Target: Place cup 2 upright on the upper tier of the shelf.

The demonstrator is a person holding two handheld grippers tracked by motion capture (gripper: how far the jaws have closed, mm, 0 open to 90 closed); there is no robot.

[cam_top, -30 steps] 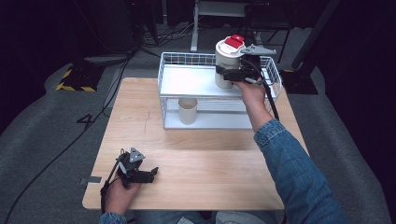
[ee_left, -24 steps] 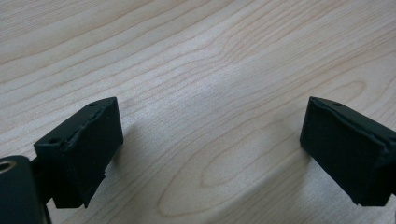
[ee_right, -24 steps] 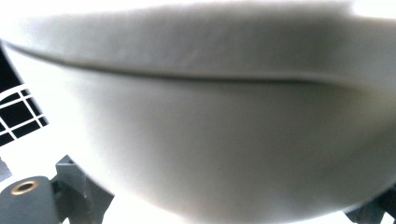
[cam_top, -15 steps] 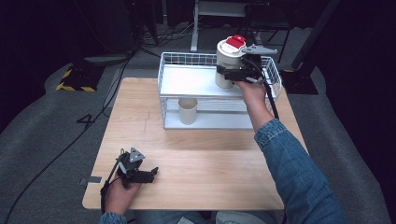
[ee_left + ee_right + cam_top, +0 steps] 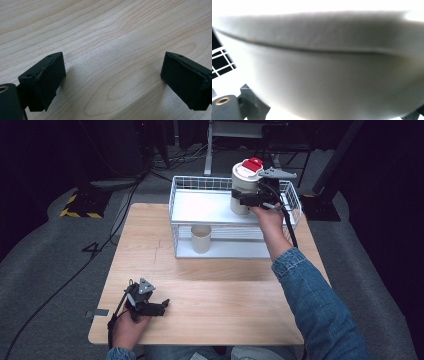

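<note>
We saw the right gripper holding the white canister with its jaws closed around it, on the top shelf of the wire rack. A cup stood on the lower shelf of the rack. The left gripper rested on the table, well apart from the rack, with its jaws open and empty.

Close, blurred curved wall of a white container with a thin dark seam line running across its upper part; white wire mesh against darkness at left; black gripper parts at both bottom corners
</note>
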